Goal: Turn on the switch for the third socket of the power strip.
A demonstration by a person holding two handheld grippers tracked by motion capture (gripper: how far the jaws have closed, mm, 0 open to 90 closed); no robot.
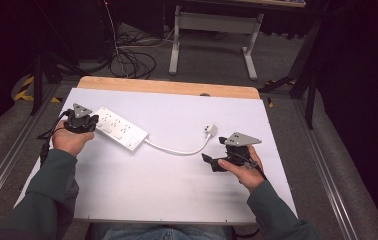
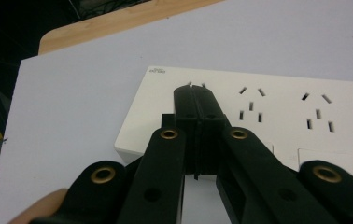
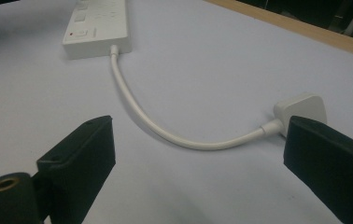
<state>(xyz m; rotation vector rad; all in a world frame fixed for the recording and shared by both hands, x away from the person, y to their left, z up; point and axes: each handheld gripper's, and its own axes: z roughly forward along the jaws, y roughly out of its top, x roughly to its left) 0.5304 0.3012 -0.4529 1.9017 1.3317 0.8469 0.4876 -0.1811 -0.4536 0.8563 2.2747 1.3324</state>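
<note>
Two black grippers work over the white tabletop (image 1: 177, 190): the left gripper (image 2: 196, 89), jaws pressed together, rests seemingly on the long white plastic power strip (image 1: 121, 128). The right gripper (image 3: 202, 154) gapes wide, empty, beside the white square plug (image 3: 300, 108) on its curved white cable (image 3: 165, 132).

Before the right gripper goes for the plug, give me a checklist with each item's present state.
1. Right gripper jaws open wide: ok.
2. Plug lies free on the white board, beside the right-hand jaw in the right gripper view: ok.
3. Cable curves loosely from the power strip to the plug, no tangle: ok.
4. Left gripper shut, its tips over the strip's end: ok.
5. Whether the left tips actually press the strip down: cannot tell.
</note>
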